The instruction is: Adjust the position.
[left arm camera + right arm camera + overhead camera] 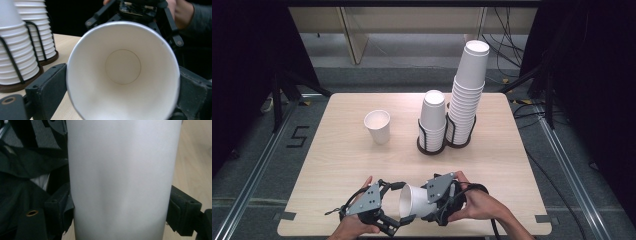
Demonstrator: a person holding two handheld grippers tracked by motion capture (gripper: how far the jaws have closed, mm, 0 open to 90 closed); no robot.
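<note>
While the right gripper (pixel 432 202) squeezes the white cup (pixel 414 201) tight, the left gripper (pixel 398 210) jaws touch its rim.

Counted on table (pixel 337 165): two grippers, left (pixel 398 210) and right (pixel 432 202); one paper cup (pixel 414 201) between them; one loose upright cup (pixel 377 126); two cup stacks, short (pixel 432 120) and tall (pixel 467 95).

Lab: black curtains (pixel 242 75), floor cables (pixel 507 55)
</note>
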